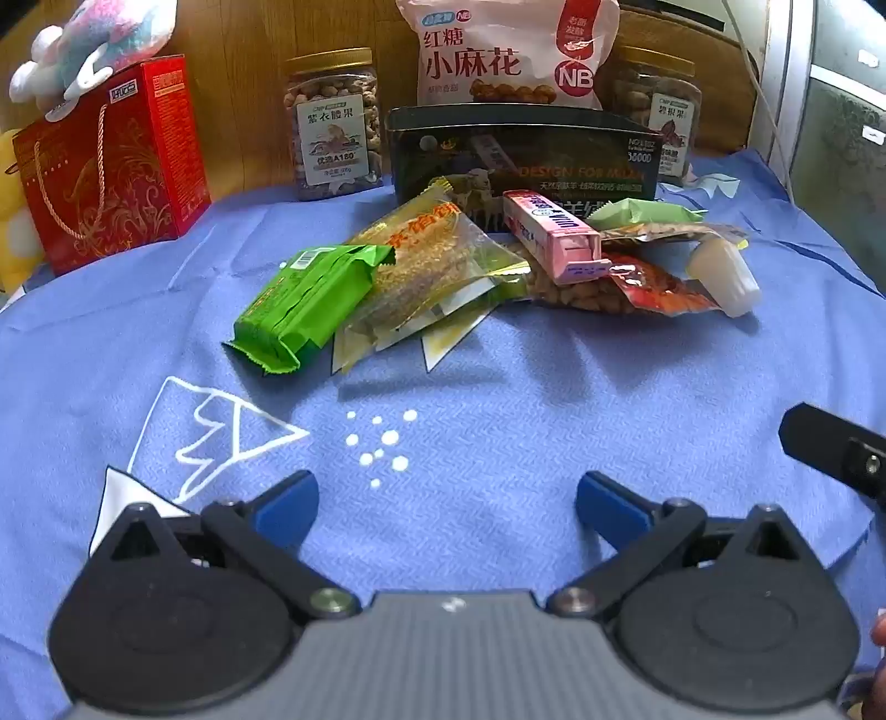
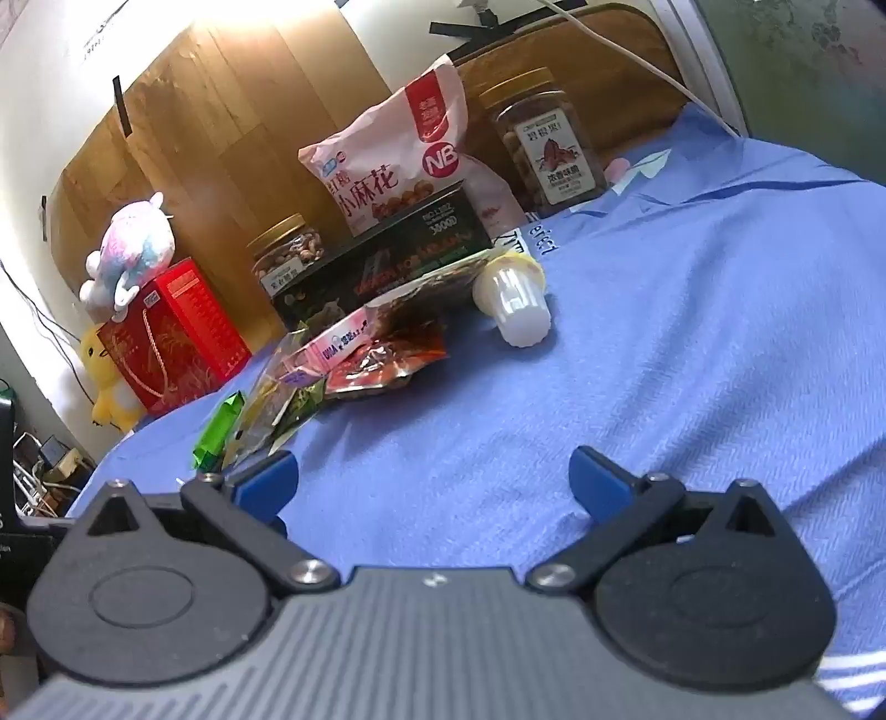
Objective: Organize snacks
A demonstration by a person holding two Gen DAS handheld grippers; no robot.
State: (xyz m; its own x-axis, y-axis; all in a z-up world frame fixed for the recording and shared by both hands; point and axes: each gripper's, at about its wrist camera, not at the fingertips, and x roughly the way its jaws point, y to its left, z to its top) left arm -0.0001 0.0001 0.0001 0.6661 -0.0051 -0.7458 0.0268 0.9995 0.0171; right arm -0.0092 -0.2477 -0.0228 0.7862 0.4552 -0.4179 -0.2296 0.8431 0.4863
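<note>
A pile of snacks lies on the blue cloth (image 1: 498, 443): a green packet (image 1: 302, 302), a clear yellow cereal bar packet (image 1: 426, 271), a pink box (image 1: 554, 235), a red packet (image 1: 659, 285), a white jelly cup (image 1: 722, 274), with a dark open box (image 1: 520, 160) behind. My left gripper (image 1: 446, 504) is open and empty, short of the pile. My right gripper (image 2: 434, 479) is open and empty, to the right of the pile; the jelly cup (image 2: 515, 302) and pink box (image 2: 338, 343) lie ahead of it.
Behind the pile stand a pink snack bag (image 1: 509, 52), two nut jars (image 1: 335, 124) (image 1: 659, 111) and a red gift box (image 1: 111, 160) with a plush toy (image 1: 94, 44) on top. A wooden board backs them. The right gripper's finger (image 1: 830, 448) shows at right.
</note>
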